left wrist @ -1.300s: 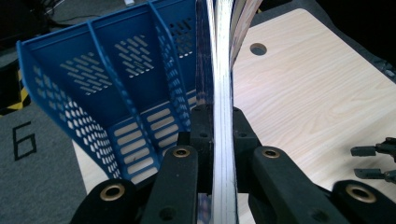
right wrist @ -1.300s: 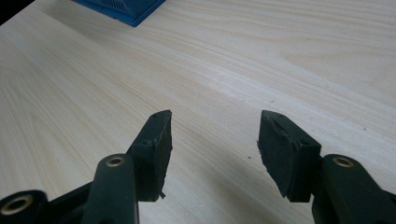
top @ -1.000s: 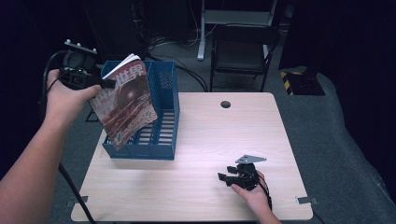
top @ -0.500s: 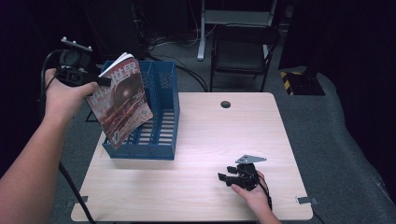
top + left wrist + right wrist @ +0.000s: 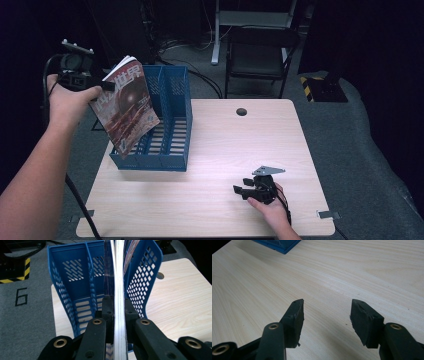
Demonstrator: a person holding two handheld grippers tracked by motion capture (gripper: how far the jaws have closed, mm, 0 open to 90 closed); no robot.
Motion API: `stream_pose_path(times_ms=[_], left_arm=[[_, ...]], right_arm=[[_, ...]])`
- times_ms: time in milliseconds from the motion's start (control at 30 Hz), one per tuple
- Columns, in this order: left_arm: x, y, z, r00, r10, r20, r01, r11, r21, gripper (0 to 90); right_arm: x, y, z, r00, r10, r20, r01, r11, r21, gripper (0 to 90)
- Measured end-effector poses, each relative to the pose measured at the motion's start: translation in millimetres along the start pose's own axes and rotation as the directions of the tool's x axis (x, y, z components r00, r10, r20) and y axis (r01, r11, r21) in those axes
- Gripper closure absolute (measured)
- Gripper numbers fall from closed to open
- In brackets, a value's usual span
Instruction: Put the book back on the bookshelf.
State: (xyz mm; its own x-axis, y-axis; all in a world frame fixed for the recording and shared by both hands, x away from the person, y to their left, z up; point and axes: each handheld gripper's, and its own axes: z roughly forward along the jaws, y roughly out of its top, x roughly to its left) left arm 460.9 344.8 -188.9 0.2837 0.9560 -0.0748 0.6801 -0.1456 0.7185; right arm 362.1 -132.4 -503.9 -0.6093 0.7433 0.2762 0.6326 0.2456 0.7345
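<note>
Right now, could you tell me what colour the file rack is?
The file rack is blue, clearest in the high view.

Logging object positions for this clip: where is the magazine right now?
In the high view the magazine hangs tilted at the left, clamped in the left gripper, over the blue file rack.

L gripper (image 5: 102,86) raised, jaws clamped; R gripper (image 5: 326,315) jaws apart.
</note>
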Motion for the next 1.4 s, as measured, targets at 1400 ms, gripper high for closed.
stream_pose_path(times_ms=[1400], left_arm=[[-7.2,12.7,41.8,0.9932,-0.107,-0.046,0.104,0.9922,-0.068,83.8]], right_arm=[[0.0,0.9,0.6,0.9998,-0.015,-0.010,0.015,1.000,0.001,44.2]])
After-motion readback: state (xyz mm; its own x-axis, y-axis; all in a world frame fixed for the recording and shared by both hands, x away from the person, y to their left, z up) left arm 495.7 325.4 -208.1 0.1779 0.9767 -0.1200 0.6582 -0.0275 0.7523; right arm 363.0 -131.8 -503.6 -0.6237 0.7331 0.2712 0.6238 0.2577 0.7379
